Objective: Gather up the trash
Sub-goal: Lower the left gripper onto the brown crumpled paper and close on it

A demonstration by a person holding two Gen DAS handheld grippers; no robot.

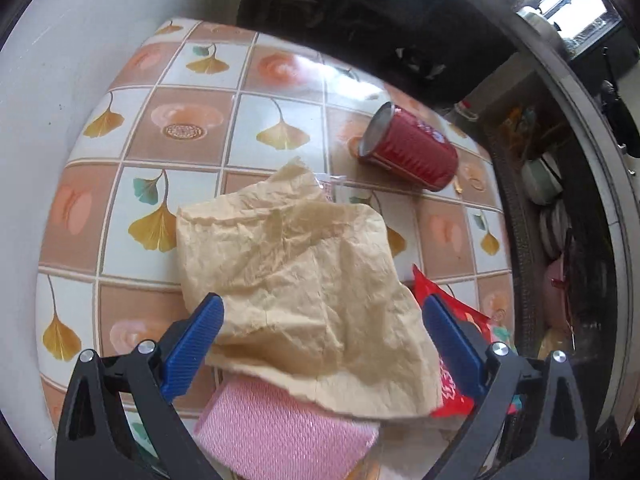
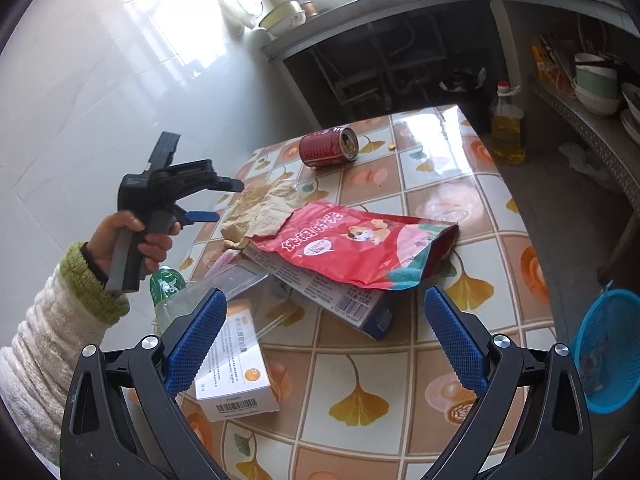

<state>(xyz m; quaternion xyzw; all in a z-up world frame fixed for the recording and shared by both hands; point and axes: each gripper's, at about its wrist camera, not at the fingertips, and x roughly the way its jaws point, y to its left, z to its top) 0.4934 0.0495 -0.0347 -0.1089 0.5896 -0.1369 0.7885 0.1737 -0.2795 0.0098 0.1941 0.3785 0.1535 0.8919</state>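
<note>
Desk (image 2: 400,344): covered with a glossy cloth of orange and white squares with ginkgo leaves; trash lies in a loose heap on it.
Left gripper (image 1: 322,322): held in a hand (image 2: 132,240) with a white fleecy sleeve, above the heap; jaws spread wide on either side of the crumpled brown paper (image 1: 296,276), not pressing on it.
Right gripper (image 2: 322,326): jaws wide apart and holding nothing, hovering over the near side of the heap.
Crumpled brown paper: lies on top of the heap, partly over a pink textured sheet (image 1: 280,424).
Red snack bag (image 2: 356,248): just beside the brown paper, touching its edge, lying over a flat printed carton (image 2: 340,300).
Red can (image 1: 412,148): on its side, beyond the brown paper, apart from the heap.
White box (image 2: 236,364): near edge of the heap, barcode end facing the camera.
Green bottle (image 2: 166,284): at the heap's left side, below the hand.
Clear plastic tray (image 2: 236,276): between the bottle and the carton.
Blue basket (image 2: 608,344): off the desk, well to the right of the heap.
</note>
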